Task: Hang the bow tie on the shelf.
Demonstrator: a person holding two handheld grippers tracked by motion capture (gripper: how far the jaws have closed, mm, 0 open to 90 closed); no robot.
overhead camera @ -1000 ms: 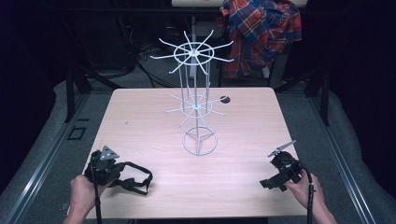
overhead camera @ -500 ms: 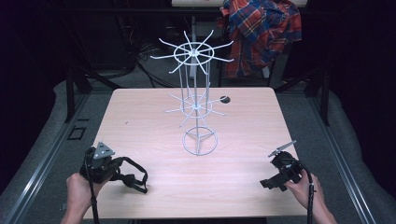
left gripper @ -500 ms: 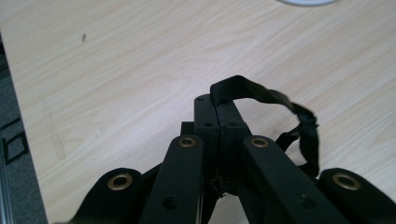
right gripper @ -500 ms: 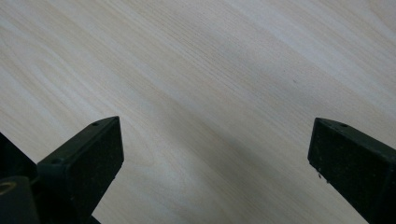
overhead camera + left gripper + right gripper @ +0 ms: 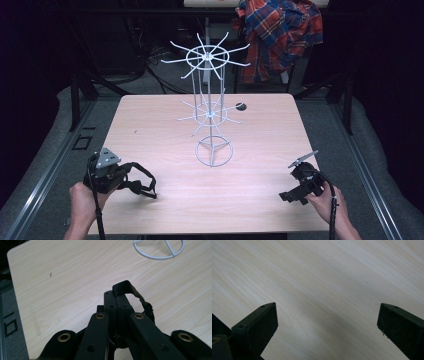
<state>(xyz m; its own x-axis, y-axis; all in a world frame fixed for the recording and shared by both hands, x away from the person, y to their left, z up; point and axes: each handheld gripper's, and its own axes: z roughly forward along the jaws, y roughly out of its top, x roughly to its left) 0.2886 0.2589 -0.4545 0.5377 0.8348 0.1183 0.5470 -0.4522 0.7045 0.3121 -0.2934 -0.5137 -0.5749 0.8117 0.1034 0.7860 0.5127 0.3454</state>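
Strap look: a black strap [image 5: 131, 291], flat and narrow like webbing, with a crumpled, knotted-looking stretch on one side. In the high view it [image 5: 142, 181] reads as a thin dark loop lying against the pale wood.
Strap place: near the front-left corner of the table [image 5: 165, 125], well apart from the white wire rack [image 5: 211, 110] at the table's middle.
Strap direction: in the high view the loop runs out from the left gripper toward the right, its long axis roughly along the table's front edge. In the left gripper view it arches up and away past the jaw tips, then bends back down on the right side.
Left gripper: the left gripper [image 5: 106, 172] is held in the left hand [image 5: 82, 197], a grey 3-cornered plate on top. In the left gripper view [image 5: 116, 306] its 2 jaws are pressed together on the strap.
Right gripper: the right gripper [image 5: 302, 182] sits near the front-right corner in the right hand [image 5: 327, 205]. In the right gripper view [image 5: 327, 322] its 2 jaws stand wide apart over bare wood, holding nothing.
Rack: 2 tiers of radiating hooks on upright wires above a ring base [image 5: 160, 247].
Small dark object: a small dark object [image 5: 241, 106] lies behind the rack; I cannot tell what it is.
Background: a plaid shirt [image 5: 277, 35] hangs beyond the table.
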